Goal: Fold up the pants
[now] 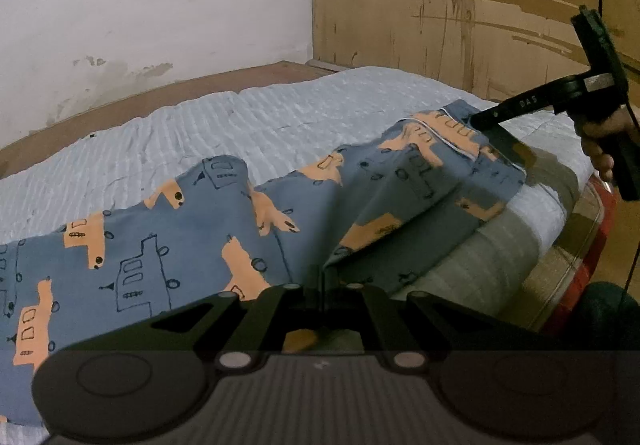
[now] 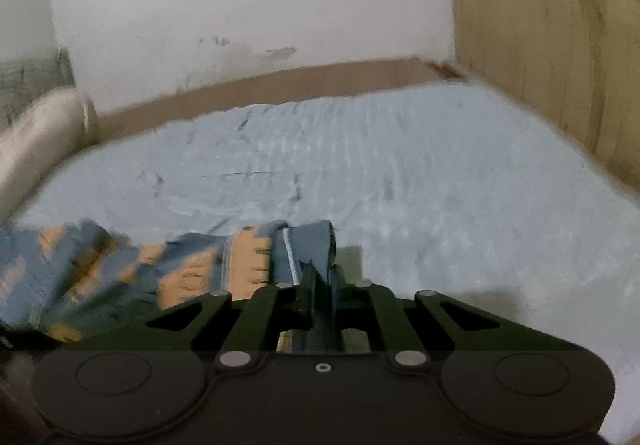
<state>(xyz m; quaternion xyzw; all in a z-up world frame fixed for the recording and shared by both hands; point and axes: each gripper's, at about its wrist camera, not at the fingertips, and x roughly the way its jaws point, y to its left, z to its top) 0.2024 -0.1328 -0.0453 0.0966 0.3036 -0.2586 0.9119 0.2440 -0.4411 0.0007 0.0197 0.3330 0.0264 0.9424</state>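
On a pale blue ribbed bedcover (image 1: pixel 248 117) lie the pants (image 1: pixel 192 241), blue cloth printed with orange shapes and dark line drawings; they stretch from the near left toward the far right, rumpled into a raised fold near the middle. At the near edge, in the left wrist view, the left gripper (image 1: pixel 320 279) has its fingers pressed together on a pinch of the pants, the cloth rising to a small peak between them; the fabric spreads away from it to the left and far right. At the far right end of the garment the right gripper (image 1: pixel 486 121) meets the pants by a hem with white stitching; a hand (image 1: pixel 600 149) wraps its black handle just right of the bed's edge. Seen from the right wrist, the right gripper (image 2: pixel 320 277) has its fingers closed on a blue fold of the pants (image 2: pixel 168 269) beside that white-stitched hem; the rest of the cloth trails off to the near left, blurred. Beyond the bedcover (image 2: pixel 400 165) runs a brown bed frame (image 1: pixel 168 93) along the far side, under a stained white wall (image 1: pixel 160 5); to the right stands a scuffed brown board (image 1: pixel 460 5). At the far left, in the right wrist view, rests a pale rolled bolster (image 2: pixel 44 133), partly out of focus.
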